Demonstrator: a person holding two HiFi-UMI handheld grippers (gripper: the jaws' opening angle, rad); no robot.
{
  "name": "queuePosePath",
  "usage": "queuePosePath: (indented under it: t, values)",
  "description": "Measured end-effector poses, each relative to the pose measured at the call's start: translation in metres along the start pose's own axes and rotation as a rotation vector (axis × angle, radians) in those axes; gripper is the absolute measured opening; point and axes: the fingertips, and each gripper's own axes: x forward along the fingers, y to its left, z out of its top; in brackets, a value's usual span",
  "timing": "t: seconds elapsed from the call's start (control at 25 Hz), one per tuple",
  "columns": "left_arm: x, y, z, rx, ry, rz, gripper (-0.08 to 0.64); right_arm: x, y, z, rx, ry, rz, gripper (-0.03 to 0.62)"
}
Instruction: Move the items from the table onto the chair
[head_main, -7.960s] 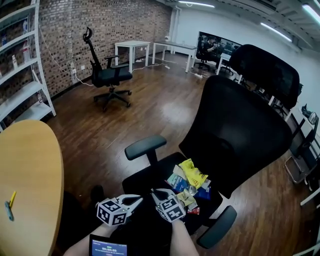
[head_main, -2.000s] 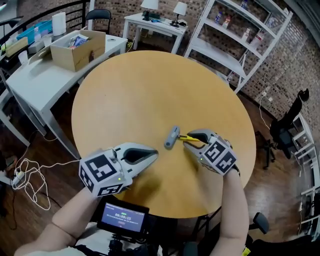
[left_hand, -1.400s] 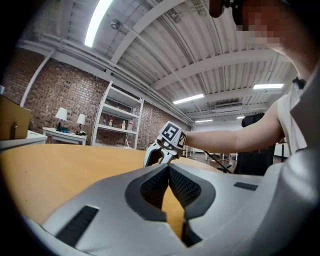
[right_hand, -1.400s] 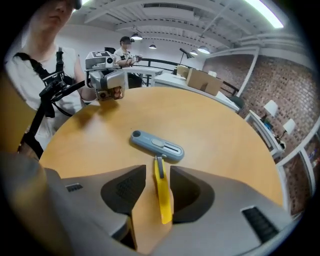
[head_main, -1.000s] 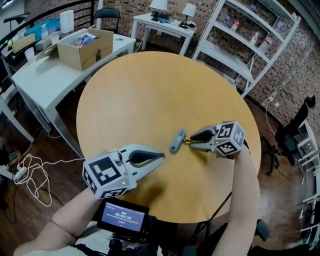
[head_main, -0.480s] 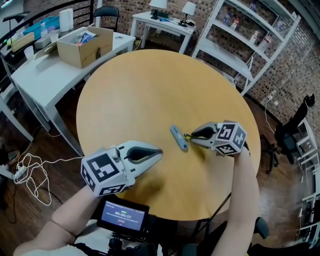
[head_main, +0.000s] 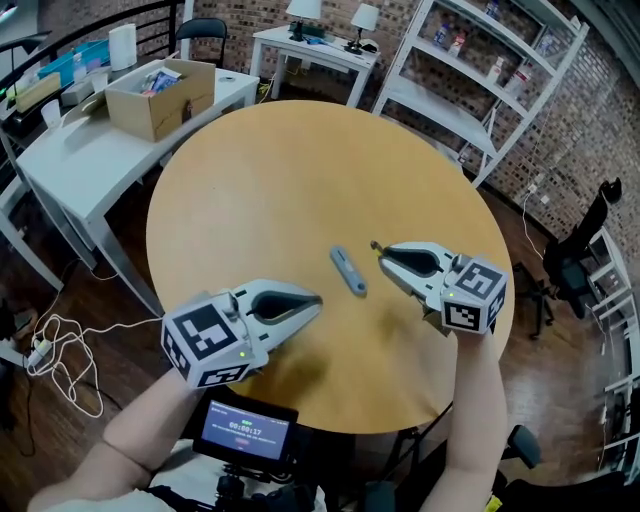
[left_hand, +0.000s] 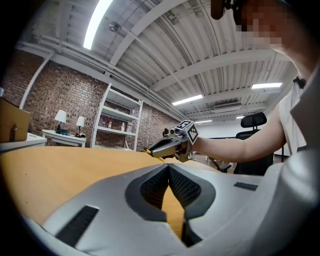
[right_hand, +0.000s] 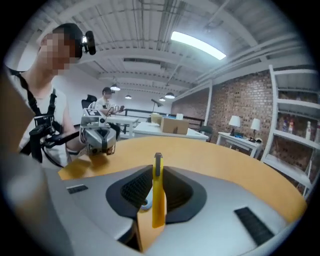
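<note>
Round wooden counter (head_main: 260, 180), seen from above; right claw (head_main: 378, 250) hangs above its near right part, pointing toward the middle; its jaws have just been closing and now clamp a slim yellow pen (right_hand: 158, 195), which stands upright between the pads with its dark tip poking out past them; a grey-blue bar-shaped item (head_main: 348, 271) lies flat on the counter just beside that claw's tip, apart from it; left claw (head_main: 318, 298) is over the near left part, held level, jaw tips together with nothing between them; the two claws are well apart, the grey-blue item between them.
</note>
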Motion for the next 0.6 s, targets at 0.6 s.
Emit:
queuePosePath:
  t: [0.6]
  values:
    - [0.016, -0.015, 0.000, 0.007, 0.004, -0.012, 0.008, -0.046, 0.067, 0.022, 0.221, -0.357, -0.095, 0.075]
